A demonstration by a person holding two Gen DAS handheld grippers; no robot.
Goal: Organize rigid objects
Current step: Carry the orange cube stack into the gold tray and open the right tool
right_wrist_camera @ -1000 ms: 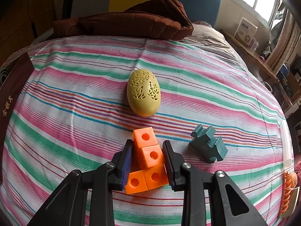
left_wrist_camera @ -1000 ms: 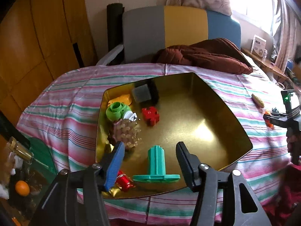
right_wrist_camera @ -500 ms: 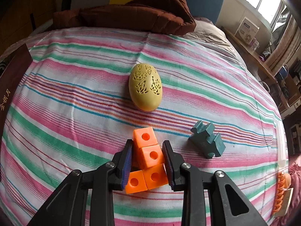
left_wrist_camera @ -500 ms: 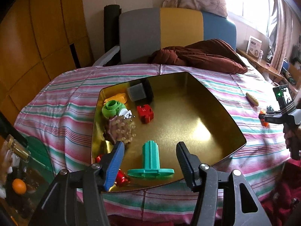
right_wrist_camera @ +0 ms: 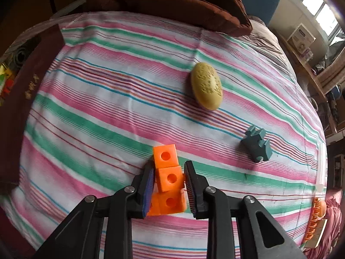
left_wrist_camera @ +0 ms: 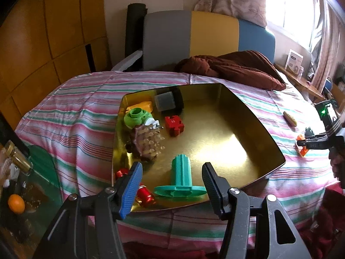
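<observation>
Gripping orange cube block [right_wrist_camera: 169, 180], right claw [right_wrist_camera: 169, 185]; left claw [left_wrist_camera: 171, 185] open over gold tray [left_wrist_camera: 248, 118].

Spool [left_wrist_camera: 182, 178] in tray [left_wrist_camera: 254, 125], near edge

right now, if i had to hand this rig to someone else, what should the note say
Left gripper: open, empty, poised over the near edge of the gold tray, straddling the teal flanged peg without touching it.
Right gripper: shut on the orange cube block, above the striped cloth.
In the tray: the peg, red puzzle block, green ring, spiky ball, red cylinder, grey cube.
Left to do: put the orange block in the tray, then the yellow egg and blue-grey puzzle piece, both loose on the cloth.
</observation>
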